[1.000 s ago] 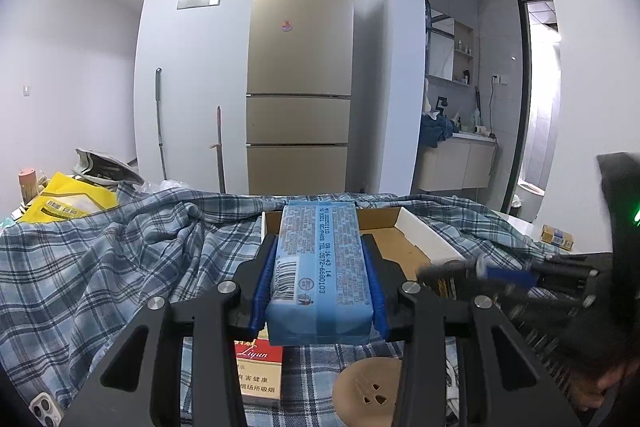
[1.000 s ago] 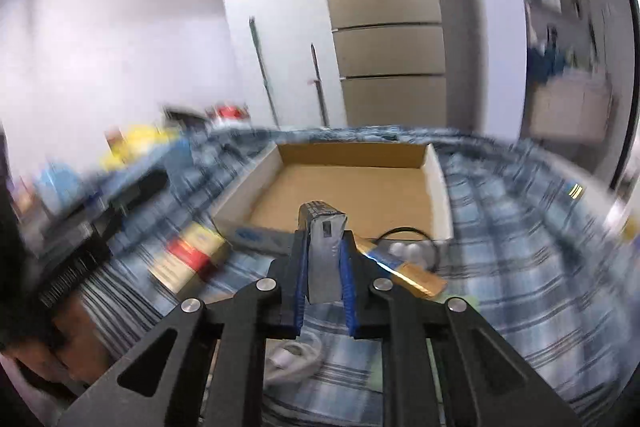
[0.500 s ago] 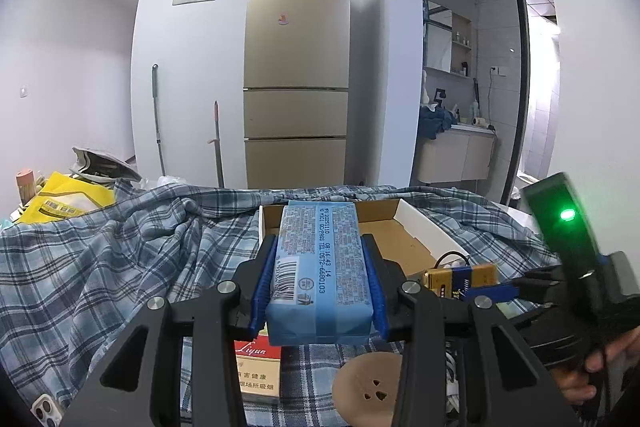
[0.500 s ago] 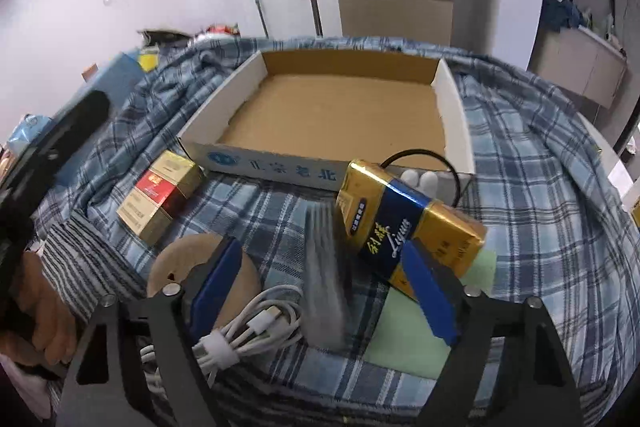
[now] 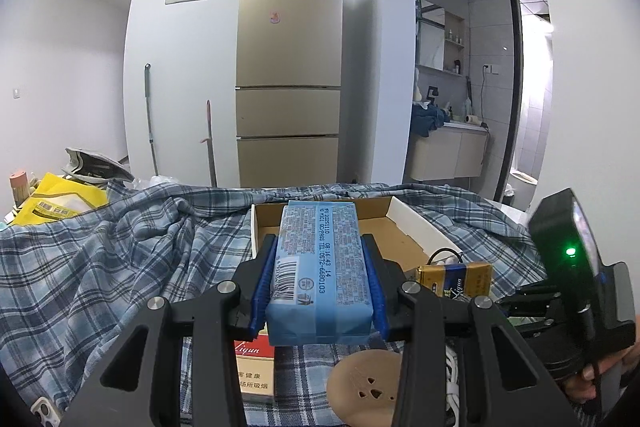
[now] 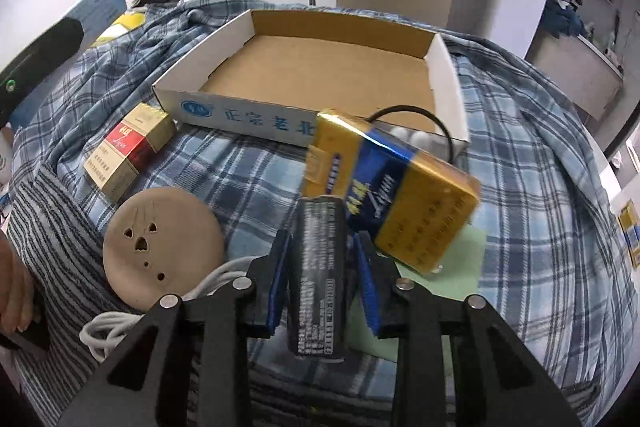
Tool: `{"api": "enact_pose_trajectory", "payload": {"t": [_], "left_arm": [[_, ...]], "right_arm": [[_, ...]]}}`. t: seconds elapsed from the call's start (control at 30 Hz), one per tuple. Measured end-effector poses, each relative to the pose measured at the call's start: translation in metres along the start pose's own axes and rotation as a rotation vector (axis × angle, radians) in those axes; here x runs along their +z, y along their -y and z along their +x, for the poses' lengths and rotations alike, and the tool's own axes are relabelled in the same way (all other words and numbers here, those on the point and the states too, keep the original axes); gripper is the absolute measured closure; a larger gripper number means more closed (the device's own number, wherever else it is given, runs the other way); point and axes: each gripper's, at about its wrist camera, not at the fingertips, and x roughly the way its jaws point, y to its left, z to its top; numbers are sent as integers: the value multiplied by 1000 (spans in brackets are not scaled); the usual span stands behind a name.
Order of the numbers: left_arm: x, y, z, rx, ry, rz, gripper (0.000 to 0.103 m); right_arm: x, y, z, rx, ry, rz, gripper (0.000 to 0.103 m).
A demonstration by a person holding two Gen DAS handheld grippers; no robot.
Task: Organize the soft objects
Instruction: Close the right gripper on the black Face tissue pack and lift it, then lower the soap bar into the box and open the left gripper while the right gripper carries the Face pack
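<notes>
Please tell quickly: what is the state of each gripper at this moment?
Left gripper: shut on the blue tissue pack.
Right gripper: around the dark pack, grip cannot be told.

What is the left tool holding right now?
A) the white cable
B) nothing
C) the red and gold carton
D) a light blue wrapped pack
D: in the left wrist view the left tool has its blue pads pressed on both sides of the light blue wrapped pack, which is raised in front of the cardboard tray.
</notes>
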Motion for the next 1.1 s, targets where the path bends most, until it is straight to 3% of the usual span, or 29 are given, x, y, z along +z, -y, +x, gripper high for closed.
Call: {"api": "enact_pose_trajectory", "payload": {"t": [0.27, 0.47, 0.77, 0.87, 0.93, 1.03, 1.1], "left_arm": [[2, -4, -12, 34, -4, 3, 62], [27, 4, -30, 55, -6, 36, 62], [94, 22, -40, 60, 80, 60, 62], [120, 25, -41, 85, 124, 46, 62], [135, 27, -29, 119, 99, 50, 62], [149, 26, -8, 114, 61, 30, 62], [152, 29, 11, 135, 38, 46, 62]], "right_arm": [[-2, -3, -37, -14, 189, -15, 85], [8, -7, -77, -64, 311, -26, 85], [73, -2, -131, -114, 476, -7, 85], [108, 3, -123, -187, 395, 18, 85], [127, 15, -119, -130, 394, 71, 85], [153, 27, -111, -140, 376, 122, 85], [166, 35, -102, -104, 312, 144, 85]]}}
